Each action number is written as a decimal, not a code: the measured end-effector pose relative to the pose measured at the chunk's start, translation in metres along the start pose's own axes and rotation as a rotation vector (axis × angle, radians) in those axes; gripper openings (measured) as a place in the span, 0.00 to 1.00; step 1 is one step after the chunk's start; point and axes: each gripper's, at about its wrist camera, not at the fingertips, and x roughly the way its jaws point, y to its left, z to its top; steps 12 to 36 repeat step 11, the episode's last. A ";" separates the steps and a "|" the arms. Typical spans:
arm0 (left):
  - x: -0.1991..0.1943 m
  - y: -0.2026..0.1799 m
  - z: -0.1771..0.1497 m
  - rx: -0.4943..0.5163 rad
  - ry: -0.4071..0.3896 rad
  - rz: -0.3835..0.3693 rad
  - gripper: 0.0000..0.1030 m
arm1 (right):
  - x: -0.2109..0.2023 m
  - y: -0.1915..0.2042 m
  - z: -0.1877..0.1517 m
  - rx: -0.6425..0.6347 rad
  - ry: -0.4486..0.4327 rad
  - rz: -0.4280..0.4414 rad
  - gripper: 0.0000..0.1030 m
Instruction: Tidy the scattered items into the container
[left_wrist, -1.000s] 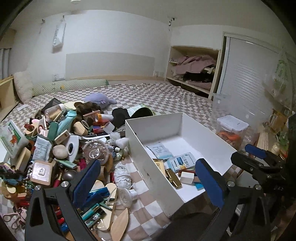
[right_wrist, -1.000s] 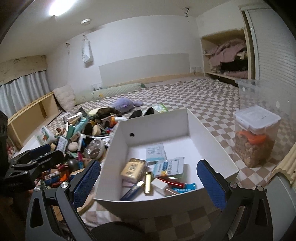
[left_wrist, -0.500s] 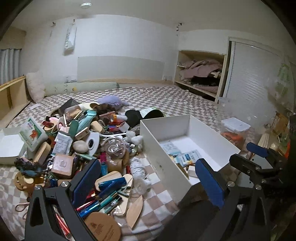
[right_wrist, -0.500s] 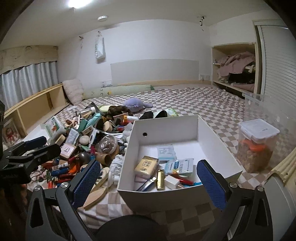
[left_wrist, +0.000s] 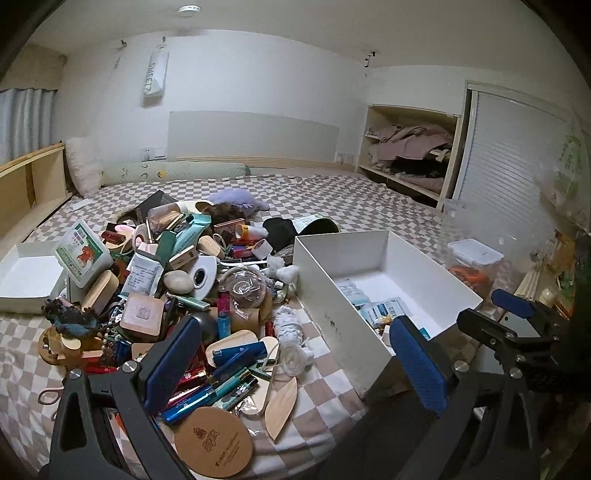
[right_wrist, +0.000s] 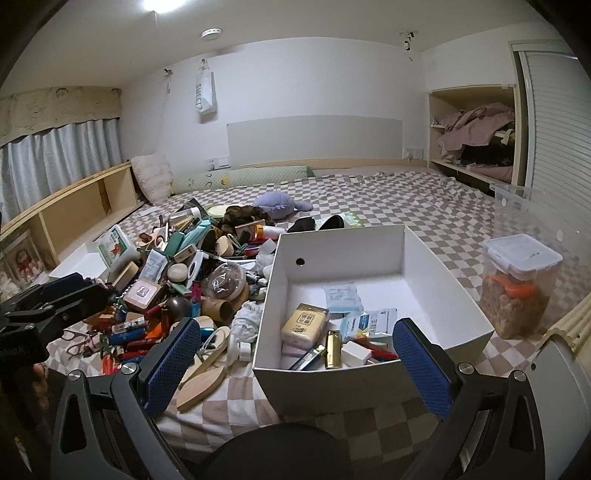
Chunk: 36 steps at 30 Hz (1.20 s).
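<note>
On the bed | I hold both hand-held grippers, left (left_wrist: 291, 363) and right (right_wrist: 295, 360), spread and empty | white box (right_wrist: 424, 254) holds few items | pile (left_wrist: 177, 288) remains

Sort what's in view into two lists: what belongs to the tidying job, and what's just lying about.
Belongs to the job:
- white box, the container, already part filled
- pile of scattered items beside it on the bed
- left gripper and right gripper, both open and empty

Just lying about:
- lidded food jar
- purple plush toy
- clothes on the shelf
- bolster pillow
</note>
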 end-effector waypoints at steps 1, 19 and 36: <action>-0.001 0.000 0.000 -0.001 -0.001 0.000 1.00 | 0.000 0.001 0.000 0.000 0.000 0.001 1.00; -0.004 -0.003 -0.001 0.013 -0.016 0.002 1.00 | -0.002 0.001 -0.002 -0.001 0.003 0.003 1.00; -0.004 -0.003 -0.001 0.013 -0.016 0.002 1.00 | -0.002 0.001 -0.002 -0.001 0.003 0.003 1.00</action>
